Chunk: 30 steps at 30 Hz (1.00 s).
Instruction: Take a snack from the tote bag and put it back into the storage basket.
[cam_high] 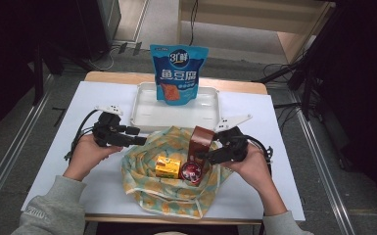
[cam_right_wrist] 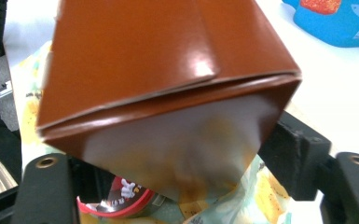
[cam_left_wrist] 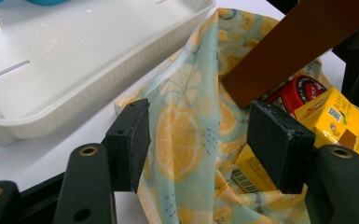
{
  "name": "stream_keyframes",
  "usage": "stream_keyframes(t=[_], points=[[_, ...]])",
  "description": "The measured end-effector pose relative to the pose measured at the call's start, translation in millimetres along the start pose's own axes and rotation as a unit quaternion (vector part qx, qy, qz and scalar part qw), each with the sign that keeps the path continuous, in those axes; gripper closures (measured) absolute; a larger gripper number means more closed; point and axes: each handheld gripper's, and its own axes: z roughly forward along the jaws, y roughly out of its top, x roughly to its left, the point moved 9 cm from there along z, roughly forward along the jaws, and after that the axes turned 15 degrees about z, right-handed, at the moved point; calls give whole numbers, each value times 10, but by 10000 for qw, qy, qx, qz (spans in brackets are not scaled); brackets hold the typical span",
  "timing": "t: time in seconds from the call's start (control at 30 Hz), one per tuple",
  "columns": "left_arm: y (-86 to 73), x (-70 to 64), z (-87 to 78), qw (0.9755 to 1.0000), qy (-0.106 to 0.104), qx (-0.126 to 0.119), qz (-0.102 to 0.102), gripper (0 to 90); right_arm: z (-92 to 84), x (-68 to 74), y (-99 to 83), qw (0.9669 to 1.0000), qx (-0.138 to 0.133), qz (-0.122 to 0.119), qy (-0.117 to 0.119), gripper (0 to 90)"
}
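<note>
High view, left to right: at centre left of the frame, the left claw (cam_high: 136, 136) is held in a hand (cam_high: 89, 152) whose grey sleeve (cam_high: 54, 208) enters from the lower left corner; its jaws are spread and point toward the left edge of the lemon-print cloth bag (cam_high: 176, 196), which lies open on the white bench (cam_high: 49, 161) at lower centre. In the left gripper view the two black pads (cam_left_wrist: 137, 140) stand well apart, with the bag's raised rim (cam_left_wrist: 186, 135) between them and not yet clamped. Inside the bag, at centre frame, lie a yellow box (cam_high: 168, 167) and, just right of it, a red round tin (cam_high: 192, 172); the two appear to touch. Above the tin, a brown carton (cam_high: 200, 142) stands tilted over the bag's opening, pinched by the right claw (cam_high: 206, 155), which the right hand (cam_high: 252, 164) holds at centre right. In the right gripper view the carton (cam_right_wrist: 168, 88) sits between the jaws, one black pad (cam_right_wrist: 293, 154) pressing its right side, the red tin (cam_right_wrist: 121, 198) visible beneath it. In the upper centre of the high view, beyond the bag, a white tray (cam_high: 144, 115) rests on the bench, and a blue snack pouch (cam_high: 178, 73) stands upright at its far edge.
</note>
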Motion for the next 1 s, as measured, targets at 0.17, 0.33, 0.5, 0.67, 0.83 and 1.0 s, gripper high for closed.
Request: stream_keyframes(t=[0.17, 0.33, 0.5, 0.67, 0.83, 1.0], points=[[-11, -38, -12, 10000, -30, 7, 22, 394, 47, 44, 75, 10000, -4, -33, 56, 295], [-24, -29, -9, 10000, -46, 22, 26, 394, 90, 59, 116, 9999, 19, -79, 71, 345], [-24, -15, -20, 10000, -14, -10, -9, 394, 105, 46, 147, 9999, -19, -170, -9, 409], [-23, -18, -21, 10000, -25, -16, -2, 394, 107, 37, 159, 9998, -30, -200, -41, 428], [-29, -12, -25, 10000, -31, -1, 5, 394, 78, 26, 180, 9998, -56, -199, -76, 435], [-33, -15, -42, 10000, -25, -10, -15, 392, 34, 26, 193, 9998, -131, -117, -89, 436]])
